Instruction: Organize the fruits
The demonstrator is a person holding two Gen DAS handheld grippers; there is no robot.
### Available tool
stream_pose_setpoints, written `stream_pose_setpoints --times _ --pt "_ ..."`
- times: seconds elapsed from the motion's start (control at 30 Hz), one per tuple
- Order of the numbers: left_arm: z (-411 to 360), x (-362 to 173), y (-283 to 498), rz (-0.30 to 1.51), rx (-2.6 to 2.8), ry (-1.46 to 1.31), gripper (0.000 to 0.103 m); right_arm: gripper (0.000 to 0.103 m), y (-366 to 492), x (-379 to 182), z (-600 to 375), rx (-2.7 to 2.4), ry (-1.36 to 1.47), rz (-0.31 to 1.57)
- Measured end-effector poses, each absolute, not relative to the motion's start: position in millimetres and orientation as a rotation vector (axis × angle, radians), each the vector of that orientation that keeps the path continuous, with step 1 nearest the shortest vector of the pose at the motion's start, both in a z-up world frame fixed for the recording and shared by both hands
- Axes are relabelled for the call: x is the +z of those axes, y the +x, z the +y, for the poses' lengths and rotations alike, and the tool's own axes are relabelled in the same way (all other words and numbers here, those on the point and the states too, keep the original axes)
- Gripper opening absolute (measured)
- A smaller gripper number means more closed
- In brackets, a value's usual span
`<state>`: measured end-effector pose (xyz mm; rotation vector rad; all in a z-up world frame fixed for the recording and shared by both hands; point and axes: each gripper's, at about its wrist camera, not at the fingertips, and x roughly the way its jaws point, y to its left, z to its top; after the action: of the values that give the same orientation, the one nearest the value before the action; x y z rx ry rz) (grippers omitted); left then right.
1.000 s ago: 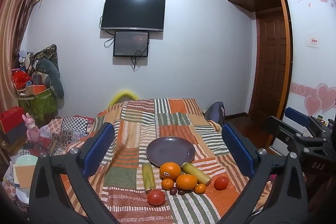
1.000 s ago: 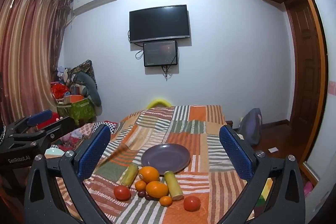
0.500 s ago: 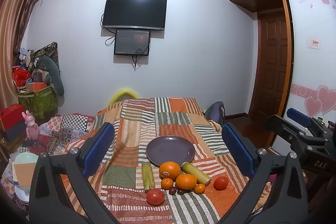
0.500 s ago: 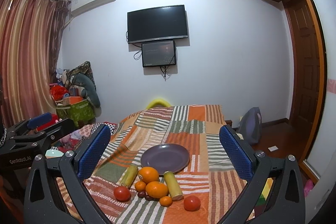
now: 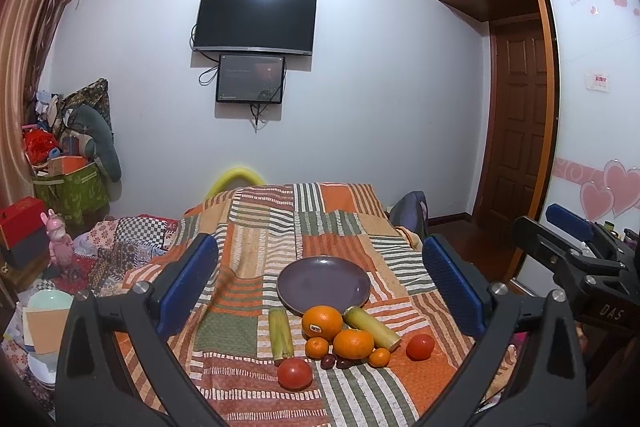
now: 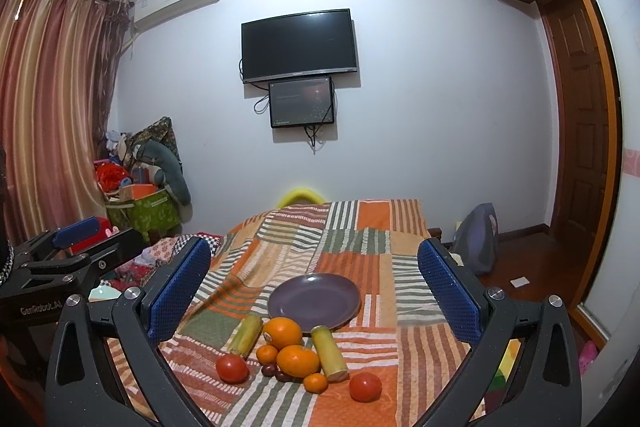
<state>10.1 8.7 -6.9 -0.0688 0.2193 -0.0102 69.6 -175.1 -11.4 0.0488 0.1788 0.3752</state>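
Both tongs, left gripper (image 5: 320, 283) and right gripper (image 6: 314, 283), hung spread and empty above the fruits (image 5: 340, 341), which were heaped just before the plate (image 5: 324, 285). I feared nudging one orange (image 5: 322, 322) would scatter the rest.

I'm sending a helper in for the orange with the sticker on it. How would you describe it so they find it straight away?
On the striped patchwork blanket lies a purple plate, with a cluster of fruit just in front of it. The sticker orange is the biggest, right at the plate's near rim between two yellow-green stalks. Unlike the other oranges, it carries a small dark label.
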Motion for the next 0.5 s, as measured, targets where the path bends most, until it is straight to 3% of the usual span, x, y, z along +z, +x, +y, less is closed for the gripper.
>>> stream_pose_setpoints --times 0.5 --pt "7.4 -6.2 8.2 0.219 -0.012 -0.063 0.103 0.103 70.2 -10.9 -176.9 0.375 0.053 0.177"
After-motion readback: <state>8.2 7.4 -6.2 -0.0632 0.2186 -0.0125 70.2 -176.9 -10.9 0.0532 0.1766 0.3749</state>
